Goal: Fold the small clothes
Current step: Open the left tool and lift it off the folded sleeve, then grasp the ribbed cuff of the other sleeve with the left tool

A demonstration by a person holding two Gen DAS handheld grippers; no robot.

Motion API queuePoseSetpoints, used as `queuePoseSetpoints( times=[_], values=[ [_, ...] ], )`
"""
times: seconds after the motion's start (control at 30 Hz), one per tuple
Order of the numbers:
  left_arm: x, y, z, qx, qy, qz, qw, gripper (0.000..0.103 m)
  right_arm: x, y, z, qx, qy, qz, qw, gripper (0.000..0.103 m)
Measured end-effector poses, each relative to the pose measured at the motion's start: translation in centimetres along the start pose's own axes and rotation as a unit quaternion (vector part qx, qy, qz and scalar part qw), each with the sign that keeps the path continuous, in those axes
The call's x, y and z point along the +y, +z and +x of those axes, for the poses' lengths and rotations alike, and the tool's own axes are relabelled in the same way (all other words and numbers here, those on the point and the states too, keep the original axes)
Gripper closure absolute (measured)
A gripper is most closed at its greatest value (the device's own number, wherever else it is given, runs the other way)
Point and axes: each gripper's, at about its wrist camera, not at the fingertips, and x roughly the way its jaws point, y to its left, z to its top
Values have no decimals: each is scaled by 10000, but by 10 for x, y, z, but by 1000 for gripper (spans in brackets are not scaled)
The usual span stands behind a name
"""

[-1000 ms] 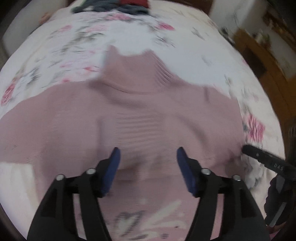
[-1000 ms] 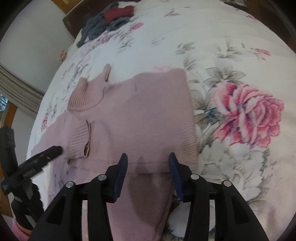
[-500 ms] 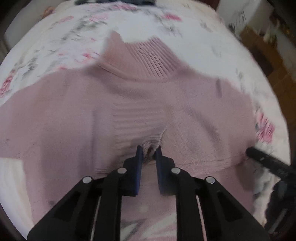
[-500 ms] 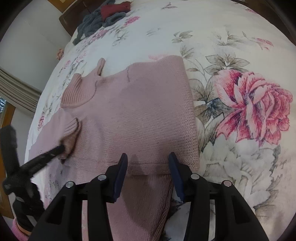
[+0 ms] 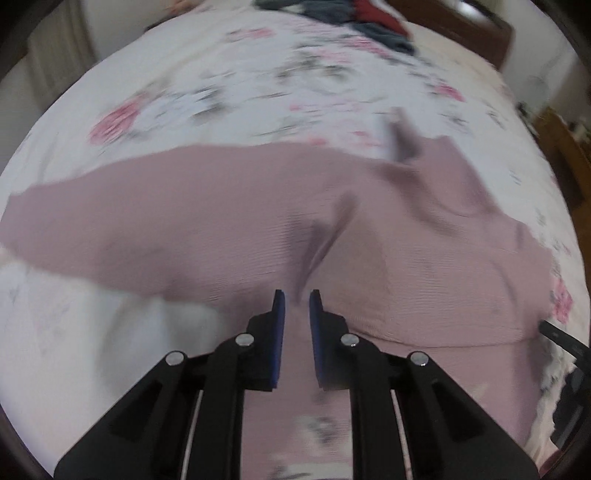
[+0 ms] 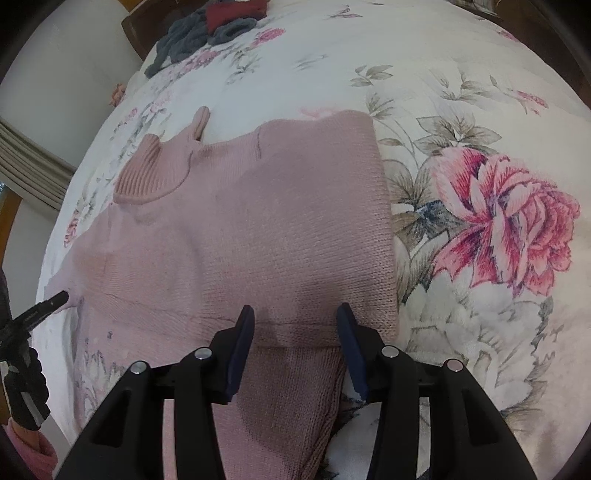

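Note:
A dusty-pink knit turtleneck sweater (image 6: 280, 229) lies on the floral bedspread (image 6: 480, 110), its ribbed collar (image 6: 147, 177) toward the far left. My left gripper (image 5: 295, 301) is shut on a pinch of the sweater (image 5: 229, 221), with pink fabric puckered between its blue pads. In the right wrist view the left gripper's tip (image 6: 50, 302) shows at the sweater's left edge. My right gripper (image 6: 295, 314) stands open just above the folded lower edge, with nothing between its fingers. Its black body (image 5: 563, 338) shows at the right edge of the left wrist view.
A heap of grey and red clothes (image 6: 207, 33) lies at the far end of the bed by the dark wooden headboard (image 6: 135, 33). Wooden furniture (image 5: 561, 147) stands beyond the bed's right side. A gloved hand (image 6: 22, 387) holds the left gripper.
My left gripper shut on the sleeve cuff lying on the sweater's body and pulled it out to the left. The right gripper stayed open over the lower edge.

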Motion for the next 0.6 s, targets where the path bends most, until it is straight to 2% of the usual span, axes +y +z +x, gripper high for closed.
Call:
queuePoseSetpoints(
  times=[0.07, 0.13, 0.3, 0.37, 0.43, 0.6],
  values=[
    [10, -1, -3, -24, 40, -98, 9999, 87, 4, 2, -5, -7, -48, -10, 10000, 56],
    [3, -1, -8, -121, -49, -15, 9999, 81, 11, 3, -12, -90, 52, -49, 9999, 54],
    [-50, 3, -7, -246, -475, 490, 9974, 60, 42, 10, -11, 6, 347, -208, 9992, 54],
    [-70, 2, 3, -131, -599, 678, 9958, 60, 53, 9, -6, 48, 254, -349, 9991, 54],
    [-78, 1, 17, -4, -570, 770, 9954, 60, 57, 8, 3, 134, 185, -392, 9990, 54],
    [-65, -6, 60, 516, -333, 641, 9961, 60, 47, 2, 28, 346, 75, -276, 9990, 54]
  ],
)
